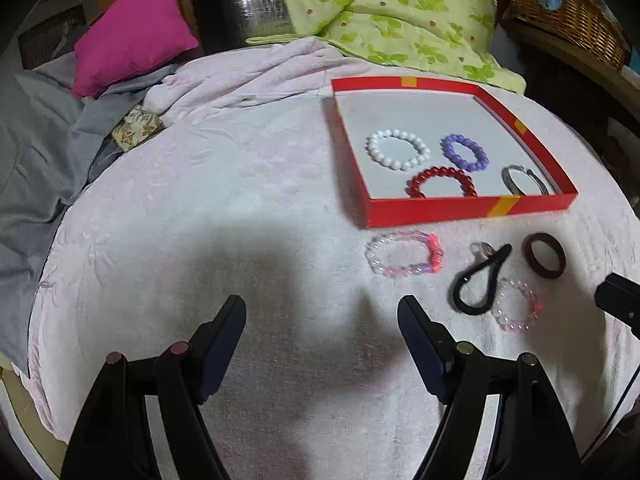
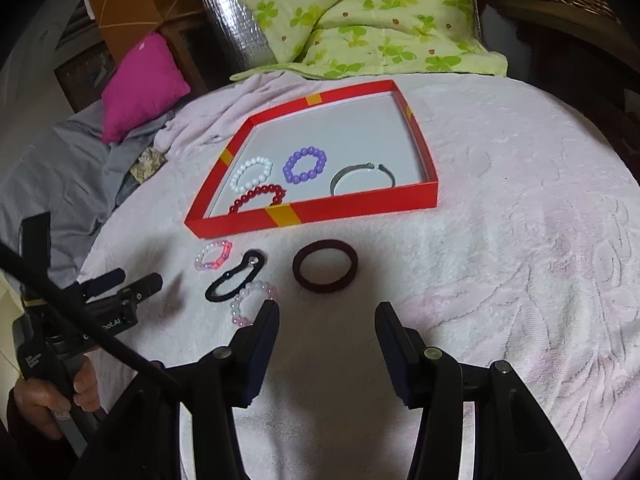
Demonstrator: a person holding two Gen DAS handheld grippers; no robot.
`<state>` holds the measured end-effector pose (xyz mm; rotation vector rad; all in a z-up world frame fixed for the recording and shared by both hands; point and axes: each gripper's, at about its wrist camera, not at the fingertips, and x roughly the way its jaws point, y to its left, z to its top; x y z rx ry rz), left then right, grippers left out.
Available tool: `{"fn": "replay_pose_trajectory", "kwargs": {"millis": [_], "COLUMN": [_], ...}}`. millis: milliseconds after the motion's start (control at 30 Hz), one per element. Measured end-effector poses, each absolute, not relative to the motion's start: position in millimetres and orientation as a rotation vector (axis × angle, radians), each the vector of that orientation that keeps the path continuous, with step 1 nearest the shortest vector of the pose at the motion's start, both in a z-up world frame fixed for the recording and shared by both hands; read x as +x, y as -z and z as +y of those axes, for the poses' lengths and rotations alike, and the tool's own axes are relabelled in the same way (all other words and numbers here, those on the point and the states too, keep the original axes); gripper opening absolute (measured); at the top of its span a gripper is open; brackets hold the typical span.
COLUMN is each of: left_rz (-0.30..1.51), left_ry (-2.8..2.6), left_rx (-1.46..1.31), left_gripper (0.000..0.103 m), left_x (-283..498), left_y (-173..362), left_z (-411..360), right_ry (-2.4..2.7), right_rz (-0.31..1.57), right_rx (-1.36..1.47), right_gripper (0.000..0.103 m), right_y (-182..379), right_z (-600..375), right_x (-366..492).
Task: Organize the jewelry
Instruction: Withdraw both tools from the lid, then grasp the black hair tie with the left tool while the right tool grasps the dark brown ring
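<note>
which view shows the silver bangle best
The right wrist view: the silver bangle shows its whole loop and gap. In the left wrist view the red box wall hides its near side.

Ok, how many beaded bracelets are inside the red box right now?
3: a white beaded bracelet at the left, a purple one beside it, and a red one by the red box's near wall.

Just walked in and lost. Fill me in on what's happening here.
A person is sorting jewelry into a red box using two handheld claws. Four bracelets already lie inside. Two clear pink bracelets, a black hair tie and a dark band wait outside on the towel. The left claw and right claw are open, holding nothing.
</note>
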<state>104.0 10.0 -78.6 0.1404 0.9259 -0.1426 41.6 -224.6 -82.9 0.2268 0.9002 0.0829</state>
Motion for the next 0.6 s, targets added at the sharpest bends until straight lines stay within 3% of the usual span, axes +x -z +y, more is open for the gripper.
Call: {"fn": "replay_pose_trajectory", "kwargs": {"millis": [300,500,567,600], "left_rz": [0.934,0.949,0.955,0.954], "left_ry": [0.229,0.279,0.292,0.297], "left_rx": [0.165,0.175,0.166,0.162], "left_gripper": [0.078,0.052,0.045,0.044], "left_x": [98,97,98,98], "left_y": [82,85,85,84], "left_z": [-13,-23,-23,-23], "right_ry": [-0.052,-0.047,-0.050,-0.053], "right_rz": [0.924,0.923,0.918,0.920], "right_rx": [0.245,0.241,0.239,0.242], "right_gripper": [0.053,0.052,0.038,0.036], "right_y": [91,95,96,98], "right_z": [-227,-223,-222,-222], "right_x": [51,66,71,74]}}
